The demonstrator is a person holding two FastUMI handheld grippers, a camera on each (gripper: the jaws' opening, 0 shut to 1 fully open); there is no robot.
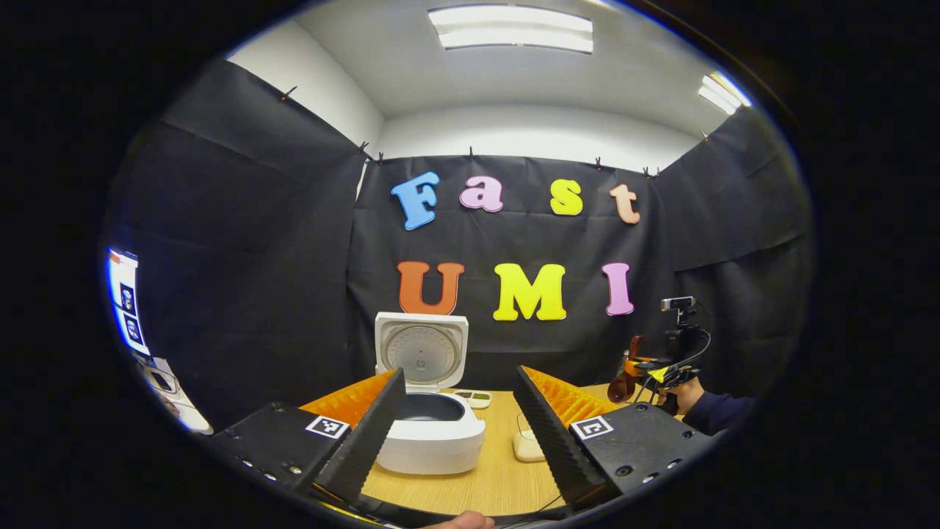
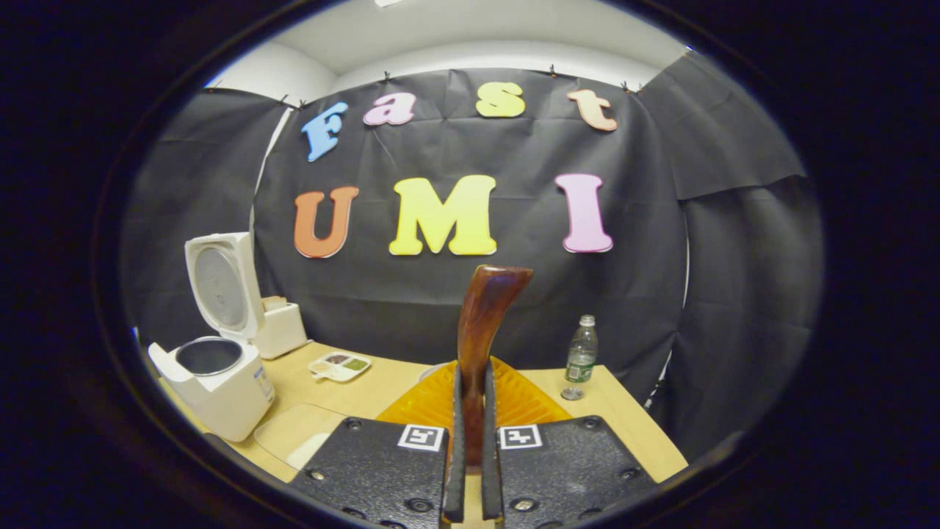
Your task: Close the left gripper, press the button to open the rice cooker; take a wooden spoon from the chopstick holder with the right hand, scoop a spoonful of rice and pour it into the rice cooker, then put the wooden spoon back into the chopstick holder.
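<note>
- Gripping the spoon [image 2: 481, 330], the right tool [image 2: 470, 470] has both fingers pressed on the handle low in the right gripper view; the spoon stands upright at the frame's centre, its broad end on top.
- Where the spoon's lower end goes is hidden between the fingers.
- The left tool [image 1: 459, 433] stands wide apart at the bottom of the left gripper view, with nothing between its fingers; the cooker [image 1: 432, 433] sits on the tabletop [image 1: 499, 477] in the gap between them.
- The cooker's lid [image 1: 421, 351] is up, and the dark inner pot shows below it. The button cannot be made out.
- In the right gripper view the cooker [image 2: 217, 389] sits at lower left, lid [image 2: 220, 285] raised.
- That view adds a white box [image 2: 281, 327] just behind the cooker, a small divided tray [image 2: 339, 365] with dark and green contents, and a bottle [image 2: 581, 358] standing at right on the tabletop [image 2: 624, 426].
- The left gripper view shows the right tool [image 1: 646, 375] farther off at right, held by a hand [image 1: 687, 395] in a dark sleeve, the spoon [image 1: 626, 378] a brown shape on its left.
- A small pale thing [image 1: 527, 444] beside the left tool's right finger is partly covered and unclear.
- A screen [image 1: 125, 301] is cut off at the left edge.
- The chopstick holder and rice cannot be made out for certain.
</note>
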